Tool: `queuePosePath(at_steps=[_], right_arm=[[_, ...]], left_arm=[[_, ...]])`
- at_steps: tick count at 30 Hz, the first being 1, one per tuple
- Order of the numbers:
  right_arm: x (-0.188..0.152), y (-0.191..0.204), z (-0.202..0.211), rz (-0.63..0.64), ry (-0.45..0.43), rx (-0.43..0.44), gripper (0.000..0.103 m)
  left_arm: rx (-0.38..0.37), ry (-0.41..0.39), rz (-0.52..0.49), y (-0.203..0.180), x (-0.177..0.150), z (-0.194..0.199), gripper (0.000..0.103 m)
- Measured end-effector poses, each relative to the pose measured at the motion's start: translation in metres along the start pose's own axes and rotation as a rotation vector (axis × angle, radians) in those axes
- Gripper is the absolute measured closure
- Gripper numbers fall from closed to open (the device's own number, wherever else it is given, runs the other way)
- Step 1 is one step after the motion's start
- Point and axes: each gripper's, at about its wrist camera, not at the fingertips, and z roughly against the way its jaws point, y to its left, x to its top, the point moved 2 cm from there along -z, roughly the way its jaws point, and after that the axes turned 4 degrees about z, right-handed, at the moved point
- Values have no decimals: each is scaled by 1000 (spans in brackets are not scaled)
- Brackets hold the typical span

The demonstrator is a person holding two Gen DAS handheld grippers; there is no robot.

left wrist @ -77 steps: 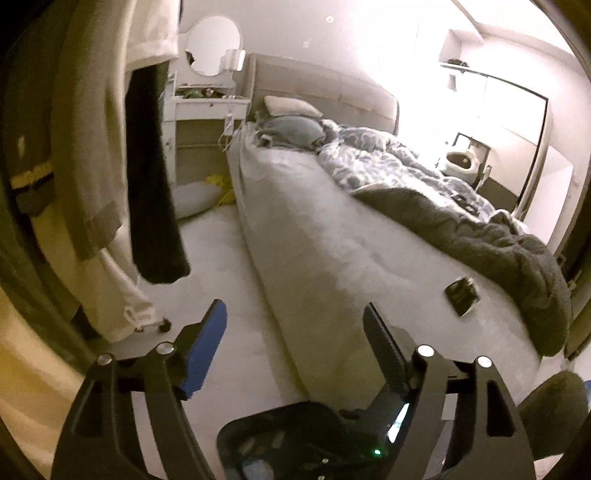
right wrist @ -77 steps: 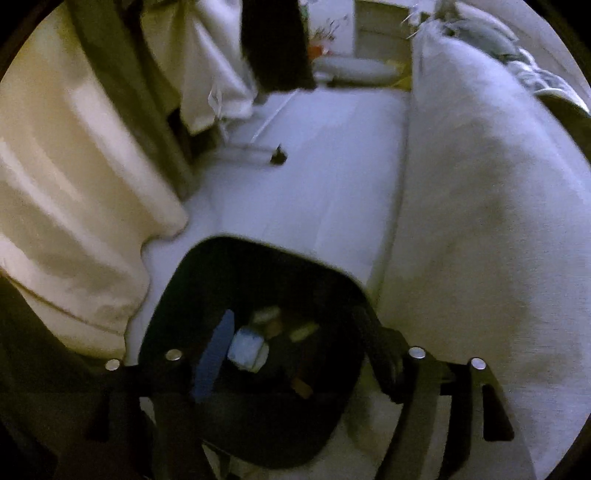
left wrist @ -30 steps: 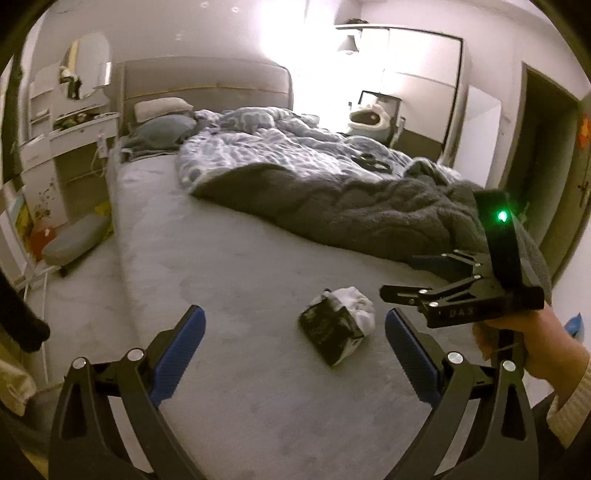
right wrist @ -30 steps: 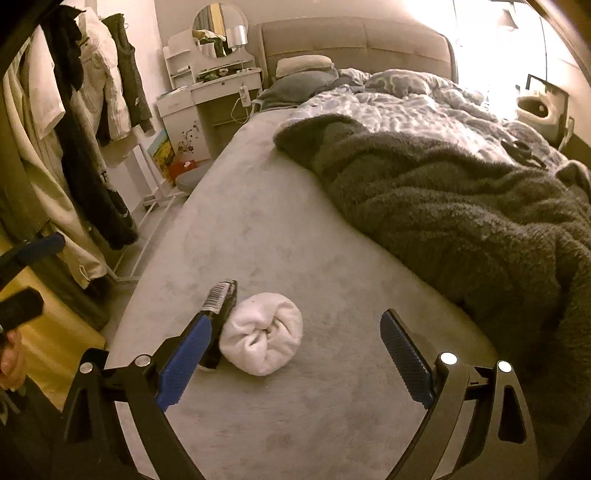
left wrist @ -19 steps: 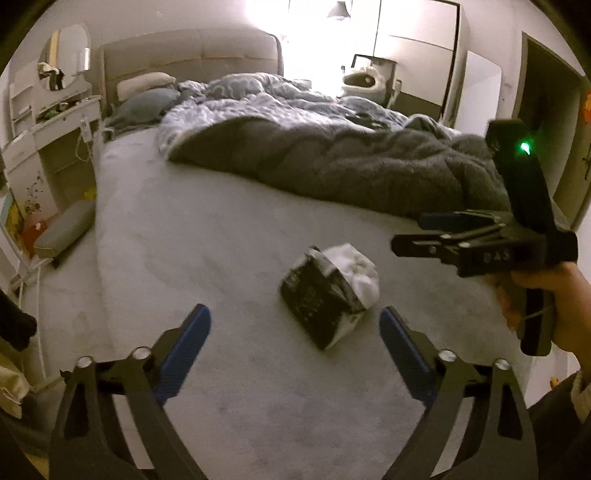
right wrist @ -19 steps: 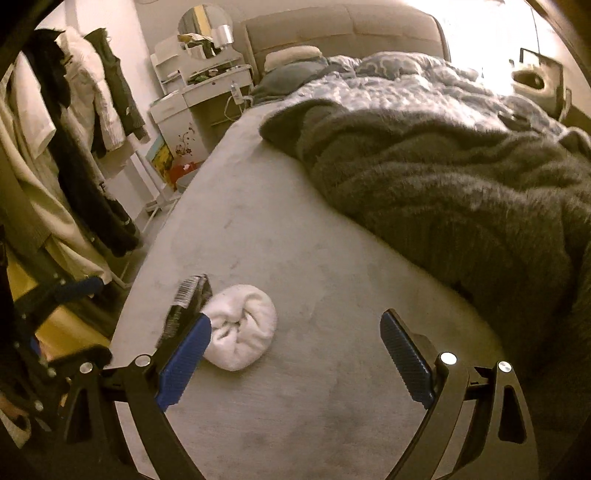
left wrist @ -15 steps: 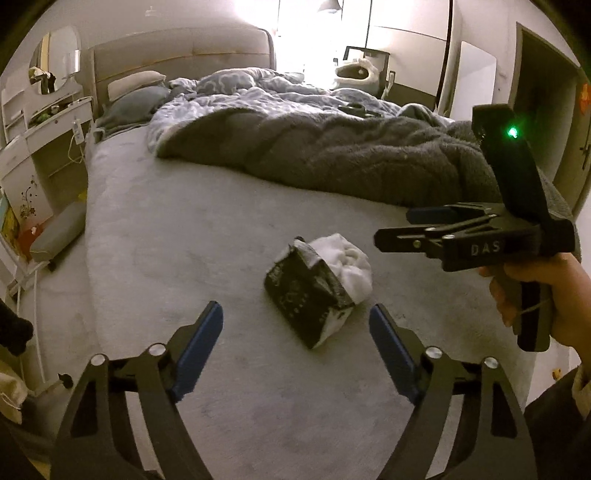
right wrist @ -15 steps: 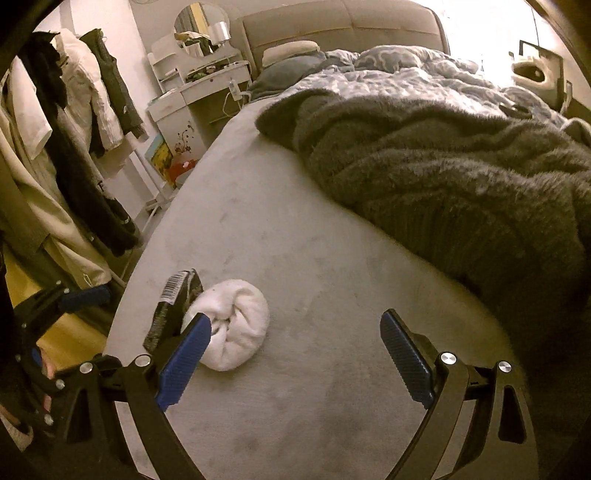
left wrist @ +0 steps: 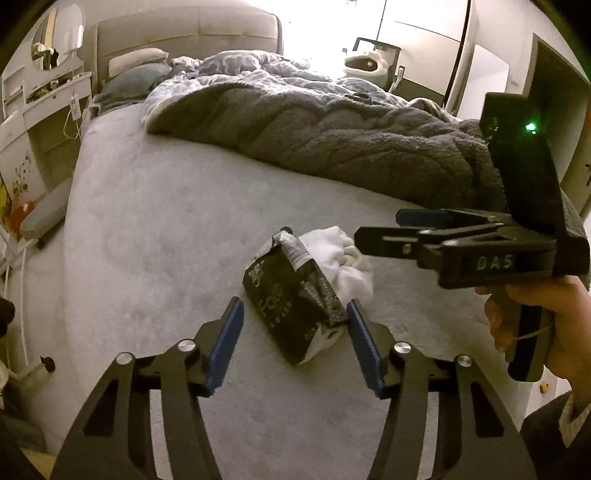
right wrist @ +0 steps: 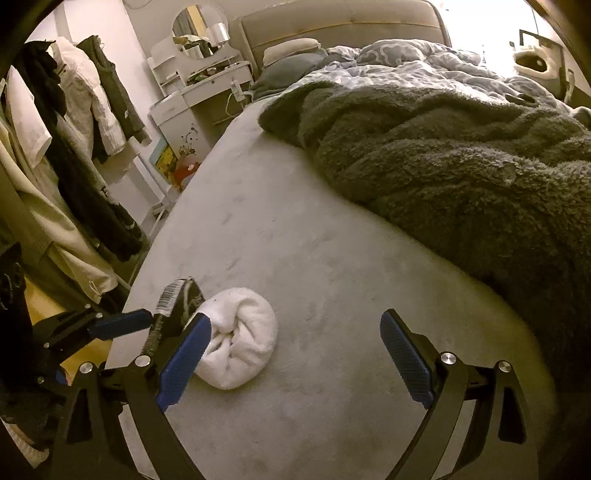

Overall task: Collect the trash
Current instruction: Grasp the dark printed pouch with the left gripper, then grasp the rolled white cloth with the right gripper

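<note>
Right now the crumpled black wrapper (left wrist: 291,299) lies on the grey bedsheet (left wrist: 155,221), leaning against a rolled white sock (left wrist: 341,258). Left gripper (left wrist: 293,334) straddles it, jaws closing, pads not yet pressing (right pad nearly touching). Right gripper (right wrist: 291,354) hangs open beside the sock. Risk: snagging the sock along with the wrapper.

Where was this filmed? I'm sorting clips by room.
A bedroom, most likely: a wide bed with a rumpled grey blanket, a vanity table with a round mirror, and clothes hanging alongside.
</note>
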Motion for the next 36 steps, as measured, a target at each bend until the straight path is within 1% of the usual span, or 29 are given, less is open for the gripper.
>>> queuePosePath(at_steps=[1, 3, 4, 5, 6, 9, 12, 18, 26, 30, 33, 34, 35, 36], right_arm=[[0, -1, 0, -3, -1, -1, 9], [0, -2, -1, -11, -2, -2, 9], [0, -2, -1, -14, -3, 0, 9], [1, -2, -2, -17, -3, 3, 9], [1, -1, -3, -19, -3, 5, 9], [2, 1, -7, -17, -1, 10, 9], [3, 6, -10, -3, 7, 12, 9], [4, 11, -14, 2, 9, 24, 9], [4, 32, -24, 61, 36, 49, 9], [3, 43, -31, 96, 56, 41, 9], [2, 49, -37, 118, 78, 6, 9], [0, 50, -40, 130, 92, -3, 15], [-1, 53, -43, 147, 106, -10, 33], [-2, 56, -47, 163, 125, -23, 36]], left_arm=[[-4, 5, 1, 1, -1, -1, 48], [-10, 12, -2, 3, -2, -1, 60], [-11, 14, -2, 3, -3, -1, 63], [-14, 19, 0, 5, -3, -1, 70], [-18, 22, 3, 6, -3, -1, 73], [-42, 30, 11, 9, -3, 0, 80], [-31, 24, 9, 11, -2, 4, 88], [-15, 10, 31, 20, 1, 19, 89], [50, -9, 46, 41, 1, 39, 89], [64, -13, 53, 50, -1, 47, 89], [76, -15, 54, 56, -2, 54, 89], [82, -14, 55, 59, -3, 56, 89], [86, -14, 55, 61, -3, 58, 89], [92, -14, 60, 66, -5, 61, 89]])
